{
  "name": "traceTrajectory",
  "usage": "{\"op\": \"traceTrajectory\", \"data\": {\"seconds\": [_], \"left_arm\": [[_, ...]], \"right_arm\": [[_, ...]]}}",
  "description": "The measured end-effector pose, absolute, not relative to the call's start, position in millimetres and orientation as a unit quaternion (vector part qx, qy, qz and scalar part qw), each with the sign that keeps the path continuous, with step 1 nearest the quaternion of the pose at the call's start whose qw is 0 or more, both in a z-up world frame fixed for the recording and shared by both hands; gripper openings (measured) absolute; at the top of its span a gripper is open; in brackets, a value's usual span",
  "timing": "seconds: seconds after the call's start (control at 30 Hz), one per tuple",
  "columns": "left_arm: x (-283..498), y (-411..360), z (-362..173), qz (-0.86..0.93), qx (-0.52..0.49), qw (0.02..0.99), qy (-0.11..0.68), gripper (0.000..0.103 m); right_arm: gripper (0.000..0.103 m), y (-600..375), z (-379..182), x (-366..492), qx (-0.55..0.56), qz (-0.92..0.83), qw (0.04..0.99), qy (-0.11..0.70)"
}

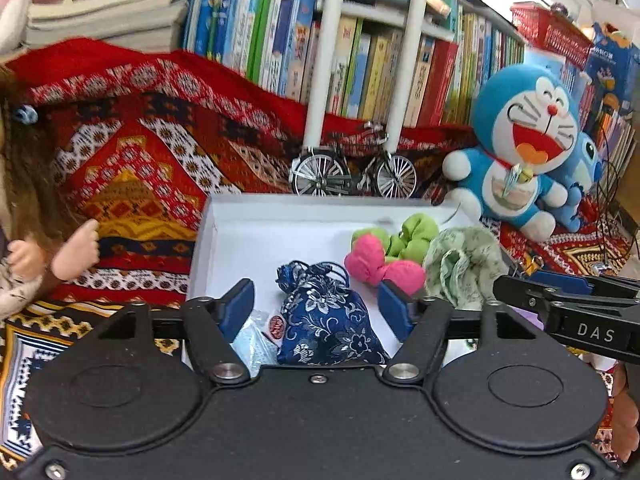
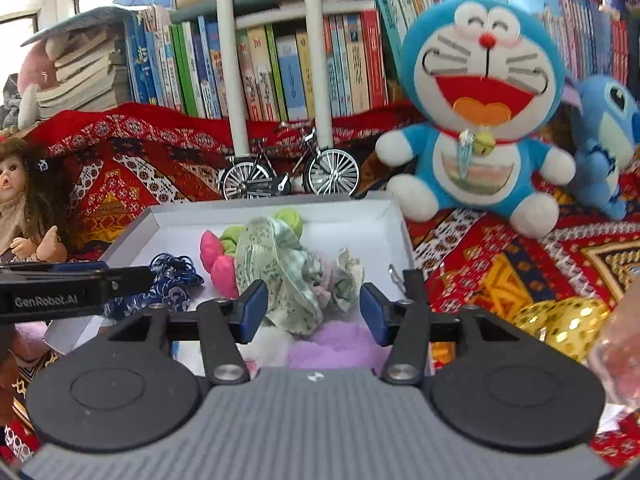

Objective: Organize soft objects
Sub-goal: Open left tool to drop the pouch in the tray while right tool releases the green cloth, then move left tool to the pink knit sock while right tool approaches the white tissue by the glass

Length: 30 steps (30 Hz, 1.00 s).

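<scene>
Both grippers are hovering over a white tray (image 1: 208, 236) sitting on a red patterned cloth (image 1: 132, 168). The left gripper (image 1: 316, 304) is holding its fingers wide apart, straddling a blue brocade pouch (image 1: 328, 320) without visibly touching it; nothing is gripped. The right gripper (image 2: 314, 308) is likewise standing wide open, its fingers flanking a green floral cloth bundle (image 2: 288, 272), with a lilac soft item (image 2: 340, 346) lying just below; again nothing is held.

Task items are lying inside the tray: the pouch toward its left side, a pink fabric piece (image 1: 376, 266) and a green fabric piece (image 1: 412, 238) touching each other mid-tray, and the floral bundle at the right.

Risks, as judged: closing on the pouch could snag its loose drawstring (image 1: 320, 270) or catch the small packet (image 1: 260, 336) beside it; closing on the floral bundle could drag the touching pink piece along or pinch only a loose fold, letting the rest slip. The two grippers are working close together and could collide.

Counts: one tray; one pouch; one pink, one green, one floral and one lilac soft item; two plush toys, a Doraemon (image 2: 480, 108) and a blue one (image 2: 604, 144); one doll (image 2: 24, 204); one model bicycle (image 2: 288, 176).
</scene>
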State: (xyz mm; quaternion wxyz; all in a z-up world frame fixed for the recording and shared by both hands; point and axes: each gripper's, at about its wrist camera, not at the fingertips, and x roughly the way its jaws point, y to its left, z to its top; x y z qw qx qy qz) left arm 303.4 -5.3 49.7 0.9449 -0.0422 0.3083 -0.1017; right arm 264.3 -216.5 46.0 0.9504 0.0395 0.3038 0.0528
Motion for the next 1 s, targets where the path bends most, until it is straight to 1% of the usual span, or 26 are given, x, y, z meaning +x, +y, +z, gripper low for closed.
{"op": "traceTrajectory", "data": {"seconds": [0.13,0.23,0.3,0.33,0.53,0.6,0.8,1.0], "left_arm": [[286,-2,62,-0.099,-0.035,0.951,0.290,0.077],[274,2,69,-0.097,-0.037,0.954,0.281,0.081],[267,5,74,-0.097,-0.040,0.955,0.276,0.084],[262,6,75,-0.097,-0.041,0.956,0.273,0.086],[239,16,82,-0.091,-0.044,0.958,0.270,0.089],[232,18,82,-0.090,-0.046,0.958,0.268,0.090],[210,25,80,-0.088,-0.049,0.960,0.263,0.093],[190,31,78,-0.084,-0.043,0.963,0.253,0.094]], "right_arm": [[0.073,-222,54,253,0.050,0.056,0.953,0.293],[0.079,-223,60,242,0.046,0.054,0.958,0.279],[0.085,-225,64,234,0.045,0.053,0.960,0.270],[0.086,-226,66,230,0.047,0.053,0.962,0.265],[0.092,-229,77,205,0.031,0.055,0.969,0.239],[0.097,-229,79,196,0.022,0.056,0.972,0.229],[0.102,-231,81,174,0.000,0.055,0.976,0.211],[0.103,-236,78,157,-0.008,0.050,0.978,0.205]]}}
